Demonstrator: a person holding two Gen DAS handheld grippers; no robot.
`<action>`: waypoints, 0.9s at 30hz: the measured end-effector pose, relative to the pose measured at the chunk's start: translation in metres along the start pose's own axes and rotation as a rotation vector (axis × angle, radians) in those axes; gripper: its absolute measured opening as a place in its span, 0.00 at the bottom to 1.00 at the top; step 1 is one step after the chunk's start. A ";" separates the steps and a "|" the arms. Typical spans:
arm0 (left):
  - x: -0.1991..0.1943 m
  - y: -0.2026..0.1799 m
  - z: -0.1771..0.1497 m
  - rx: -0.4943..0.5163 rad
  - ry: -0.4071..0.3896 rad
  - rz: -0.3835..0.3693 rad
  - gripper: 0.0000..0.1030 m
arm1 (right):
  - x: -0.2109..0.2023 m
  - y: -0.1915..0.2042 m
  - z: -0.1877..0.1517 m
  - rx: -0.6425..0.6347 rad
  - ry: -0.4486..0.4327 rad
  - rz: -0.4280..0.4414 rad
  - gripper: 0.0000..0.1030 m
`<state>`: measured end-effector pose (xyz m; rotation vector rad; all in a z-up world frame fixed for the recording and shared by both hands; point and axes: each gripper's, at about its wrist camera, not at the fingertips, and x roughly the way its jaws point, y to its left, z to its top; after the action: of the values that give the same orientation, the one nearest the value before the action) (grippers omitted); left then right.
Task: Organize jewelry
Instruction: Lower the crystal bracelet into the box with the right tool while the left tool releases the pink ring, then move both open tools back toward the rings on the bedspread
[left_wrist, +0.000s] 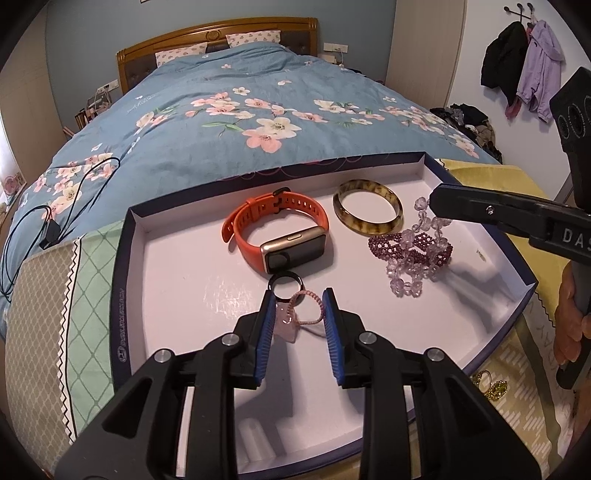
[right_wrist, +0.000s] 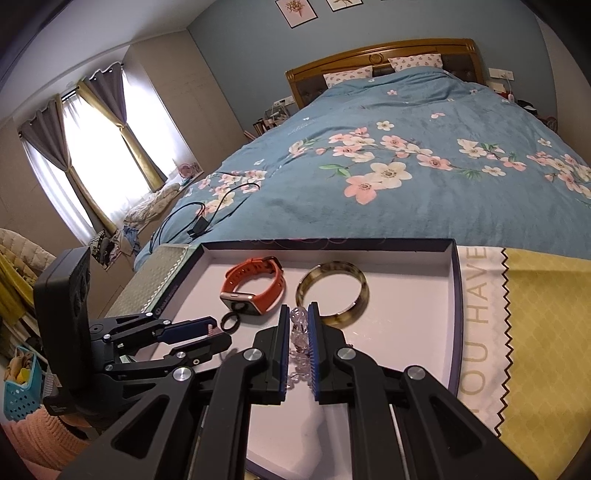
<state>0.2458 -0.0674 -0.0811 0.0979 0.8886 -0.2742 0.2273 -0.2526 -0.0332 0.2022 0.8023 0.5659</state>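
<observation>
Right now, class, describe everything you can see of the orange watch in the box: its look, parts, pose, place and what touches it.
The orange watch has a rubbery-looking orange strap with a row of holes, fastened into a loop by a dark buckle at the far side. Its rectangular case looks like pale gold metal around a dark, unlit screen. It rests on the white floor of the box with the case nearest the camera, left of the mottled bangle. The black ring lies just in front of it; contact is unclear. Neither gripper touches it.
</observation>
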 end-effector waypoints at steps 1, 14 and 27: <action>-0.001 0.000 -0.001 0.000 0.000 -0.003 0.26 | 0.001 -0.001 0.000 0.005 0.003 -0.005 0.09; -0.035 0.011 -0.003 -0.040 -0.077 -0.032 0.48 | -0.012 -0.004 -0.002 0.024 -0.011 -0.039 0.20; -0.124 0.040 -0.055 -0.034 -0.201 -0.076 0.49 | -0.067 0.054 -0.052 -0.193 -0.030 -0.002 0.37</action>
<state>0.1414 0.0062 -0.0207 0.0050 0.6979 -0.3335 0.1305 -0.2461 -0.0070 0.0328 0.7145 0.6334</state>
